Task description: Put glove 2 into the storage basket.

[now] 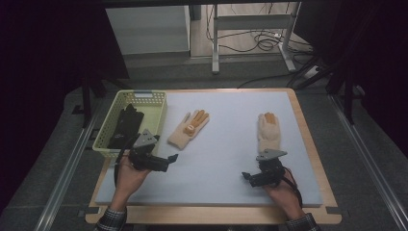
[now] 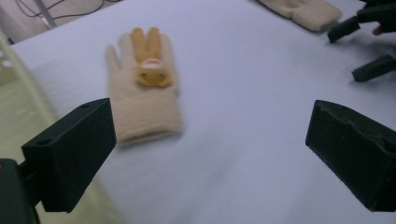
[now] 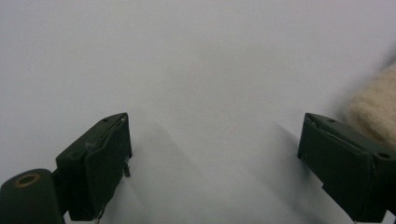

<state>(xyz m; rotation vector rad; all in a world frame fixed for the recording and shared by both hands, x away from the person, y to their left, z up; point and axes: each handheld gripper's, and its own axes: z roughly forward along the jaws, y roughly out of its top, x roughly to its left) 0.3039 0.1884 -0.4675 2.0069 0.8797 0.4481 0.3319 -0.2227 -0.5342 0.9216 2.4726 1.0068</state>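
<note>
Table (image 1: 308, 144) w/ wood edge, topped by a pale blue-grey mat (image 1: 231, 159); dark floor around it, metal rails on both sides. Behind: a white cabinet, a metal frame leg and loose cables on the floor. Room edges very dark, nothing readable there.

Far left on the mat: pale green basket (image 1: 156, 113) w/ dark items (image 1: 126, 126) inside, too dark to tell what they are. Just in front of the basket's near corner, left gripper (image 1: 172, 157), held in the left hand (image 1: 127, 174), jaws spread wide, holding nothing, aimed rightwards over the mat.

Right of the basket: left glove (image 1: 189, 128), cream w/ orange fingers and a small orange animal patch, lying flat, apart from the left gripper. Left gripper view shows it ahead between the jaws, slightly blurred (image 2: 144, 88).

Mid mat bare.

Right side: right glove (image 1: 268, 131), cream, orange at fingertips, flat, cuff toward the person. Just below its cuff, right gripper (image 1: 247, 177) in the right hand (image 1: 284, 190), jaws apart, gripping nothing, pointing left. Right gripper view: just a fuzzy cream edge of that glove (image 3: 376, 116), cut off at frame's right, the rest mat. Sleeves cropped by bottom edge.
</note>
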